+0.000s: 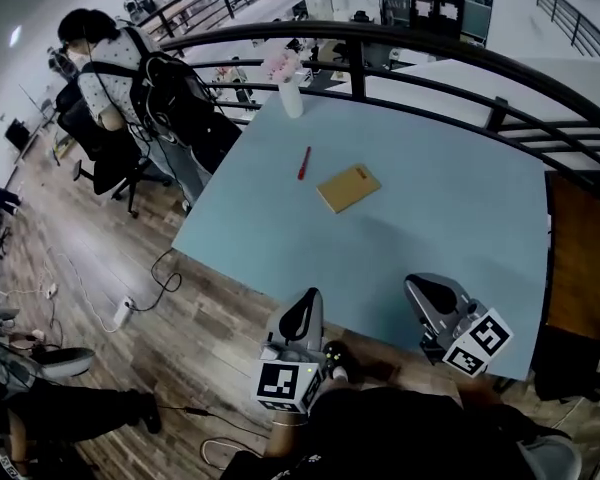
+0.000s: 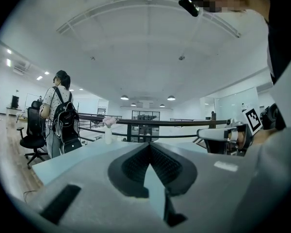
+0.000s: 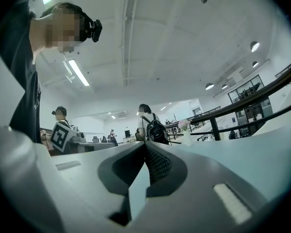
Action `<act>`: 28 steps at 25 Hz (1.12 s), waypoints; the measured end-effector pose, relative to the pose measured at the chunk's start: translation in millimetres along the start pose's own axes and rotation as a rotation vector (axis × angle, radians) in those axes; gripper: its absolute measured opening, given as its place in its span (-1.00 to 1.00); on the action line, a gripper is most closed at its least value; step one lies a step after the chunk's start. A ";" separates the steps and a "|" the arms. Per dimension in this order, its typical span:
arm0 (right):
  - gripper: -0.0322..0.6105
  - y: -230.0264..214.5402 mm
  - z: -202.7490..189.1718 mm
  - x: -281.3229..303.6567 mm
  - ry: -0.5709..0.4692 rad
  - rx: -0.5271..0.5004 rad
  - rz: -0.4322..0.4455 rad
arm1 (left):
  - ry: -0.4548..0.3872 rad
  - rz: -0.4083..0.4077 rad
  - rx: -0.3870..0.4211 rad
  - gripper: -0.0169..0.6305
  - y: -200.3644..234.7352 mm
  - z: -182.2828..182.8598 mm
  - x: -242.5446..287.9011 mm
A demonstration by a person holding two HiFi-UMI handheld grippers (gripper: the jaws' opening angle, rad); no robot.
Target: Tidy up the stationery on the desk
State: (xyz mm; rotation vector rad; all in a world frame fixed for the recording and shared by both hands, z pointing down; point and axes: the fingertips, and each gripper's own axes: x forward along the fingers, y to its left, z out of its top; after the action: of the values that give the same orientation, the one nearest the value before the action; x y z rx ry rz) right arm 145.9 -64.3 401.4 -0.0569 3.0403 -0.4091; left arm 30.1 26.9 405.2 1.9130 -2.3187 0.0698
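Left gripper [image 1: 309, 298] and right gripper [image 1: 418, 284]: jaws fully closed, empty, at lower frame. Red pen [image 1: 304, 163] and yellow notepad [image 1: 348, 188] lie apart at upper centre of the tabletop [image 1: 460, 228]. Pen likely light, rigid, prone to rolling: grip mid-barrel. Notepad flat, thin: take an edge.
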 end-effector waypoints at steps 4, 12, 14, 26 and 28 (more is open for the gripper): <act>-0.88 -2.8 4.5 22.3 0.003 -0.010 -0.035 | 0.009 -0.029 -0.009 -0.95 23.0 4.9 12.8; -0.89 -16.6 16.8 64.6 0.015 -0.036 -0.102 | 0.031 -0.072 -0.027 -0.92 64.8 9.5 40.1; -0.89 -20.2 24.1 76.7 0.018 -0.040 -0.122 | 0.037 -0.087 -0.022 -0.91 75.3 15.7 46.7; -0.88 -42.1 14.2 129.6 0.027 -0.054 -0.213 | 0.082 -0.177 -0.048 -0.81 124.9 -3.6 83.7; -0.88 -45.9 12.9 131.0 0.039 -0.055 -0.226 | 0.087 -0.193 -0.061 -0.80 126.6 -5.5 92.2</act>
State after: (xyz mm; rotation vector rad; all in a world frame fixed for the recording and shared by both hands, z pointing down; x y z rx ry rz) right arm 17.7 -118.0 392.4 -0.4033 3.0935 -0.3443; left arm -110.6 -37.8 429.2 2.0494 -2.0475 0.0599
